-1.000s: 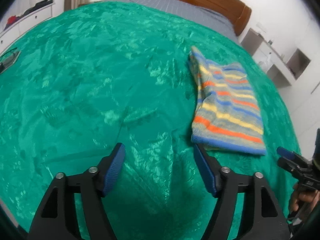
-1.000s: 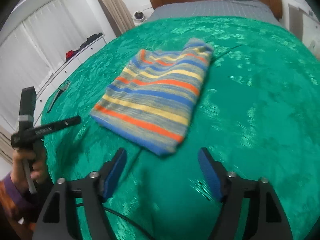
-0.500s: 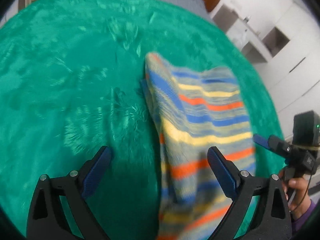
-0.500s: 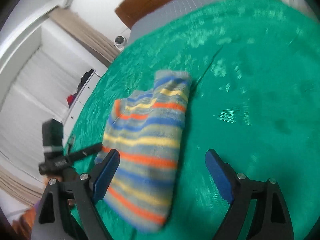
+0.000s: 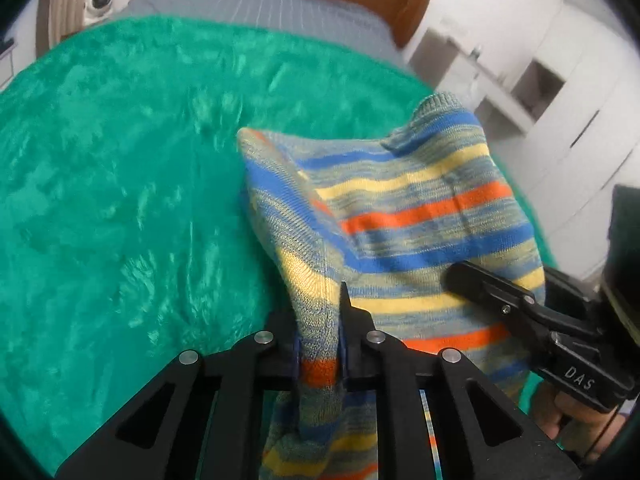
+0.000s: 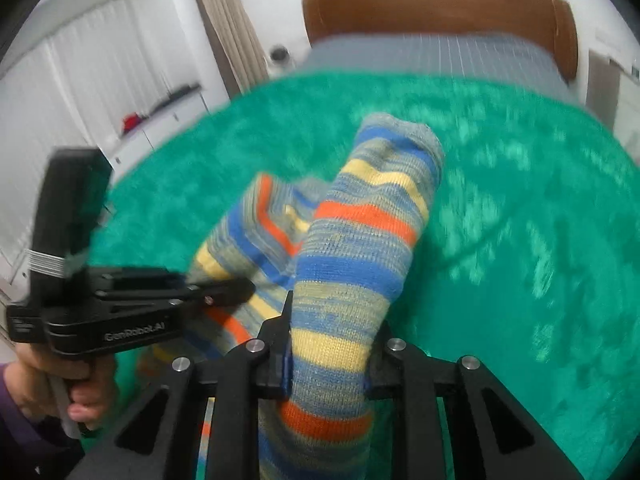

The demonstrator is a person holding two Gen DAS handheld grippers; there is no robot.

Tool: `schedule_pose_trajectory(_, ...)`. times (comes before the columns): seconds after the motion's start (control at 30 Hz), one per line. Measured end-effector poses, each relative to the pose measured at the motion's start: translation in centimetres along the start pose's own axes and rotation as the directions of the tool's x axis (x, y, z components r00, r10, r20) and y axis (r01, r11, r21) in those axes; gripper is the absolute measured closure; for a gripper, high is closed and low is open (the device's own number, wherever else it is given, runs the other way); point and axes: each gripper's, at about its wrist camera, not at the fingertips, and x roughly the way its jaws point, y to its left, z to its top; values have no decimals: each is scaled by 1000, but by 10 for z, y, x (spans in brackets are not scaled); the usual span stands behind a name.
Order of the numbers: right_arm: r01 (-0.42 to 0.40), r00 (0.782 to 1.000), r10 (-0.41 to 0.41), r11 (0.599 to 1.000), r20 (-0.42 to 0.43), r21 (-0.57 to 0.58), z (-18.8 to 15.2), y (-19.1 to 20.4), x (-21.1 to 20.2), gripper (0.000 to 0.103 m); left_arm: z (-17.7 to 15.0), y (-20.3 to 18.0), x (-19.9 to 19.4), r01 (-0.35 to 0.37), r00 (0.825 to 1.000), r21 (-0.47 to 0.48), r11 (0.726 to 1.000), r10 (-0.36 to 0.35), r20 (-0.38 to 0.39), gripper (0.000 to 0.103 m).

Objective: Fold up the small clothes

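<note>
Across the green bedspread (image 5: pixel 120 200), which covers most of the bed, I hold the striped knit garment (image 5: pixel 420 208) lifted by its near edge; its far end stands raised over the cover, and whether that end touches the cover I cannot tell.

Risk 1, the cover: its pile is plush. If the far end drags on it as I carry the near edge over, I judge the layers would bunch and the fold would land crooked.

Risk 2, the garment: it is a thick, loose knit, already doubled. It sags between my two holds. Unequal travel of my hands would skew the fold line.

Risk 3, the grips. My left gripper (image 5: pixel 320 344) has just closed and is clamped on a narrow pinch of the near edge. My right gripper (image 6: pixel 328 356) has likewise just closed, with a thicker bundle of the same garment pressed between its pads. Each hold sits close to the hem, so I judge a sharp pull could slip the knit out of the left pinch first, dropping that corner.
</note>
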Motion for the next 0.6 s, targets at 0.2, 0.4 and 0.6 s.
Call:
schedule_pose_trajectory(0.2, -54, 997, 48, 994, 57, 98, 18, -14, -30, 77, 7, -17, -16, -29, 1000, 35, 999, 29, 12, 62)
schedule_pose_trajectory(0.4, 178, 983, -168, 974, -75, 143, -29, -58, -41, 9, -33, -28, -18, -241, 970, 70, 968, 237, 61, 15)
schedule_pose_trajectory(0.6, 291, 957, -289, 955, -38, 55, -68, -50, -100, 4, -65, -64, -66, -430, 892, 154, 890, 391, 228, 2)
